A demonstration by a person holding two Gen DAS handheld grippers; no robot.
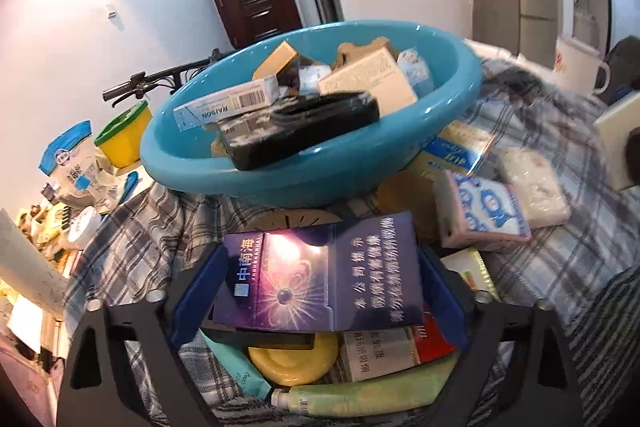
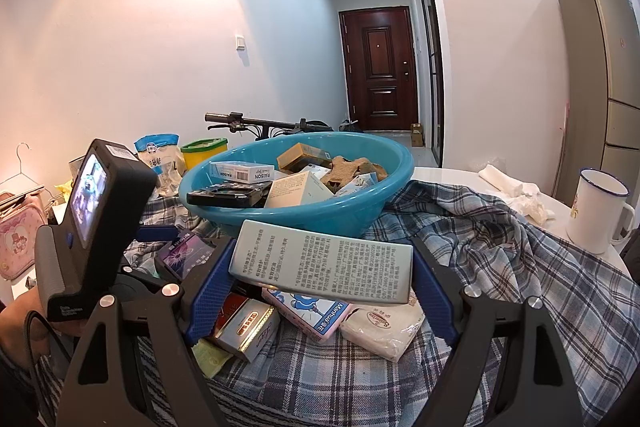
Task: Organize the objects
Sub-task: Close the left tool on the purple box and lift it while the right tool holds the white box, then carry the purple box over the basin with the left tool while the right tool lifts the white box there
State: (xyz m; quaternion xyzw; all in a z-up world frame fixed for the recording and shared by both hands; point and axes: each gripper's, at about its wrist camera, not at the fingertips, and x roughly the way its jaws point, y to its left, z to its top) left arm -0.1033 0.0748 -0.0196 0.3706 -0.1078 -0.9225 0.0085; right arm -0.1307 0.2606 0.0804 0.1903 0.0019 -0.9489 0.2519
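A: Where is the purple cigarette carton (image 1: 320,275)?

B: Low in the centre of the left wrist view, between the blue pads of the left gripper (image 1: 320,287). Both pads touch its short ends, so the gripper is pinching it. Its long axis runs left to right across the frame, printed face up.

A: And the right gripper (image 2: 322,279)?

B: It clamps a pale grey rectangular box (image 2: 322,267) covered in small print, in the lower centre of the right wrist view. The box lies crosswise, long axis left to right, its right end dipping slightly.

A: What is behind them?

B: A round turquoise plastic basin (image 2: 360,211), in mid-frame just above both boxes, holds a heap of small packs. It rests on a grey-blue plaid cloth (image 2: 500,267). A white enamel mug (image 2: 598,211) stands upright at the right edge, well apart from the basin.
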